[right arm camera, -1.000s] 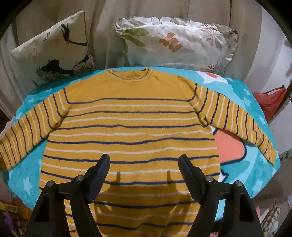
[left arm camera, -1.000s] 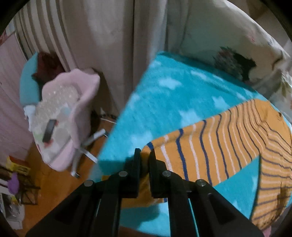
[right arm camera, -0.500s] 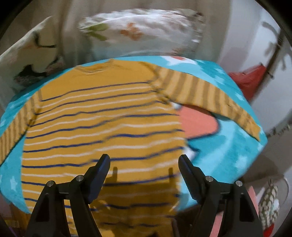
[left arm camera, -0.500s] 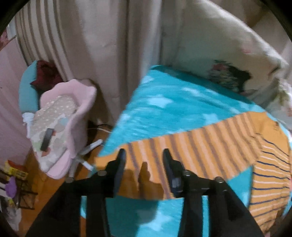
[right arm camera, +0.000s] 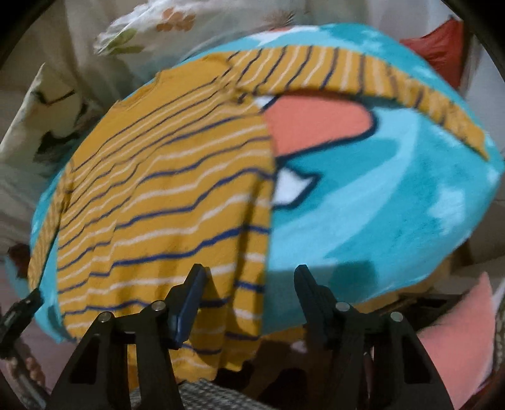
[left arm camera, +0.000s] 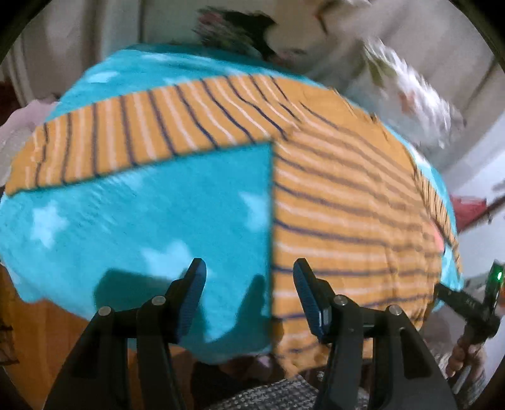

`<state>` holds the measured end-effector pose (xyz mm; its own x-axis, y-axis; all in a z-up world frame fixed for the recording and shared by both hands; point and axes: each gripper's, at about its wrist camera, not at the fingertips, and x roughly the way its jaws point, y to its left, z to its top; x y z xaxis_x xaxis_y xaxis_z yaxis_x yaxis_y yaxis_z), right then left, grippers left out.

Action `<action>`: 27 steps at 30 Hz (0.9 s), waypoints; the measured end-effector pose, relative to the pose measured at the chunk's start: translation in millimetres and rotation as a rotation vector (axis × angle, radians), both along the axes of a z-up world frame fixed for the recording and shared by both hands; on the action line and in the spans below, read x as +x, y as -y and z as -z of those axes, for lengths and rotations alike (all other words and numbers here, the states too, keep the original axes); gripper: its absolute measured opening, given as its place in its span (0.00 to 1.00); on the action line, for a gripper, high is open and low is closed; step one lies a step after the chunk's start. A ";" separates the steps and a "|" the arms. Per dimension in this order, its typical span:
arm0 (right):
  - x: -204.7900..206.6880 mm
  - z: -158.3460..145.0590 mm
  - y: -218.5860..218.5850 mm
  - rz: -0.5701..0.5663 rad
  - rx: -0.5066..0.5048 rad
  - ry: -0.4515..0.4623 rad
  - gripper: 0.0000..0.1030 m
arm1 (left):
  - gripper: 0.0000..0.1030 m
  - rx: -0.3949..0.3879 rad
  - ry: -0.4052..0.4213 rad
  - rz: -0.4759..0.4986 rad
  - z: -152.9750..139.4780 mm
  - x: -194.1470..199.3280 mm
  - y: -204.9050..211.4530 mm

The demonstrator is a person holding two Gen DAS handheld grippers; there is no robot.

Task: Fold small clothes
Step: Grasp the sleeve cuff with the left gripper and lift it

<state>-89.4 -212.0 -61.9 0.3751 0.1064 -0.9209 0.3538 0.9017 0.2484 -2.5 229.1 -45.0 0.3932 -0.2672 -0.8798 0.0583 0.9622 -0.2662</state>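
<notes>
A mustard sweater (left arm camera: 347,195) with navy and white stripes lies flat on a turquoise star blanket (left arm camera: 142,220), both sleeves spread out. My left gripper (left arm camera: 249,284) hovers over the near left side edge of the sweater's body. Its jaws are opening and the cloth edge runs under the gap, untouched. In the right wrist view the same sweater (right arm camera: 164,195) hangs over the blanket's near edge. My right gripper (right arm camera: 251,284) hovers above its near right side edge. Its jaws are closing, and the pads do not press on the hem between them.
Printed pillows (right arm camera: 151,28) lean against the wall behind the blanket (right arm camera: 378,205). A red bag (right arm camera: 442,47) sits at the far right and a pink cushion (right arm camera: 457,340) at the near right. Wooden floor (left arm camera: 41,331) shows at the near left. The other gripper (left arm camera: 473,309) is at the right edge.
The left gripper let go of the left sleeve cuff, opened and swung right to the body's near left edge. The right gripper shifted to the near right edge and its jaws narrowed.
</notes>
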 end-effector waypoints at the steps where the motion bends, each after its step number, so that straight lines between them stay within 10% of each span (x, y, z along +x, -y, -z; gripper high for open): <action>1: -1.1 3.7 -3.3 -0.016 0.005 -0.004 0.48 | 0.56 0.018 -0.001 0.009 2.5 -5.3 10.8; 5: -4.2 6.9 -13.5 -0.119 -0.009 -0.005 0.31 | 0.56 0.073 -0.020 0.000 16.1 -25.4 37.9; 14: -40.4 10.6 19.3 -0.149 -0.025 -0.036 0.31 | 0.56 0.139 -0.072 -0.137 27.5 -72.9 29.3; 27: -19.7 -34.2 5.9 -0.209 -0.081 0.091 0.34 | 0.72 0.042 0.025 -0.511 -13.0 -65.6 -98.3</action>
